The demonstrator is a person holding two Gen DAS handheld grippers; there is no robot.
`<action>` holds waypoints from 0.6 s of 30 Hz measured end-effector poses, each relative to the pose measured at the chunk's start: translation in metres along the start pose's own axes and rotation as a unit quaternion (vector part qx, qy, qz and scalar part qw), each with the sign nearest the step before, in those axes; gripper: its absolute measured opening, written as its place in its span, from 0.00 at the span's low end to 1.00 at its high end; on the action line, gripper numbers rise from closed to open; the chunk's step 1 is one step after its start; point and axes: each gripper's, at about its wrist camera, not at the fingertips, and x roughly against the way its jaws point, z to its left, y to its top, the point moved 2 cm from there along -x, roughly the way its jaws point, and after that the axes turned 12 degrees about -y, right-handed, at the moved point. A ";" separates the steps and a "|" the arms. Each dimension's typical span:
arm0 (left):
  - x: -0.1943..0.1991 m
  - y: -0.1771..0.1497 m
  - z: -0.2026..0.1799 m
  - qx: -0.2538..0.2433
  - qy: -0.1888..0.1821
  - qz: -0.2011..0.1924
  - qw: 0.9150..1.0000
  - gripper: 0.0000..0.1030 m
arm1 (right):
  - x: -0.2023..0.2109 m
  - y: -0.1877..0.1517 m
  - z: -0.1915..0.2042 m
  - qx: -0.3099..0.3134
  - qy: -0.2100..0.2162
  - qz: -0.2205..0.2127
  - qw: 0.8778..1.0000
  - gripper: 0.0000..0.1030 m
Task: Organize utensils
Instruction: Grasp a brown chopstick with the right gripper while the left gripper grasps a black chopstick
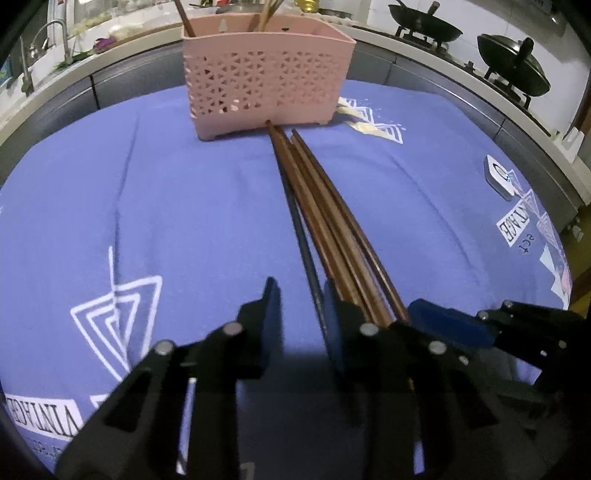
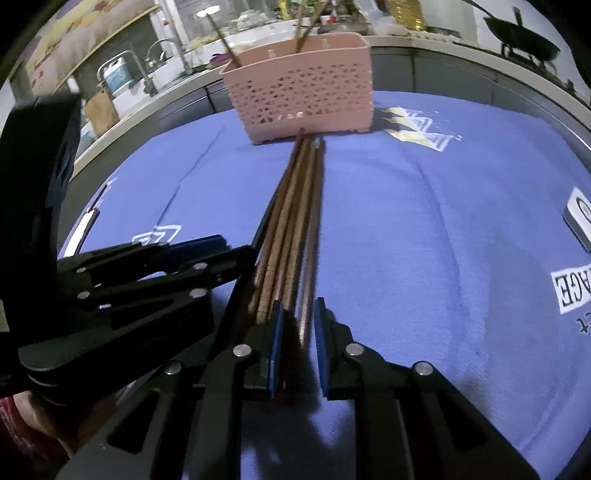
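Note:
A bundle of brown wooden chopsticks [image 1: 325,210] lies on the blue cloth, far tips against the foot of the pink perforated utensil basket [image 1: 266,81]. The basket holds a few upright chopsticks. My left gripper [image 1: 299,299] is open, just left of the bundle's near ends, its right finger touching them. In the right wrist view the bundle [image 2: 295,221] runs to the basket [image 2: 303,92]. My right gripper [image 2: 298,314] straddles the near end of one chopstick with a gap beside it; the others lie outside its left finger. The left gripper [image 2: 207,251] shows at left.
The blue printed cloth [image 1: 166,206] covers the table. A small white device [image 1: 500,177] lies at the right. Behind are a counter with a sink tap [image 1: 55,40] and a stove with two black woks [image 1: 424,26].

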 end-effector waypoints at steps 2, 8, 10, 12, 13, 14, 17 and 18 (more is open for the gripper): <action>0.002 -0.001 0.000 -0.003 0.004 -0.002 1.000 0.05 | -0.001 0.001 -0.002 -0.003 0.003 0.002 1.000 0.17; 0.018 -0.012 0.015 0.008 0.016 -0.004 1.000 0.02 | 0.000 0.004 -0.024 -0.044 -0.002 0.009 0.999 0.15; 0.025 -0.018 0.020 0.011 0.022 -0.005 1.000 0.02 | 0.001 0.003 -0.028 -0.048 -0.007 0.013 0.999 0.15; 0.029 -0.020 0.023 0.019 0.024 -0.004 1.000 0.02 | 0.001 0.003 -0.028 -0.053 0.000 0.016 0.998 0.15; 0.030 -0.021 0.025 0.023 0.024 -0.005 0.999 0.02 | 0.002 0.003 -0.027 -0.054 0.004 0.015 0.998 0.15; 0.030 -0.021 0.026 0.025 0.025 -0.004 0.999 0.02 | 0.002 0.005 -0.025 -0.052 0.005 0.012 0.999 0.15; 0.028 -0.018 0.025 0.027 0.028 -0.002 0.999 0.03 | 0.004 0.007 -0.017 -0.036 0.003 0.005 0.999 0.15; 0.027 -0.017 0.025 0.026 0.029 -0.002 0.999 0.03 | 0.003 0.007 -0.015 -0.030 -0.002 0.006 1.000 0.15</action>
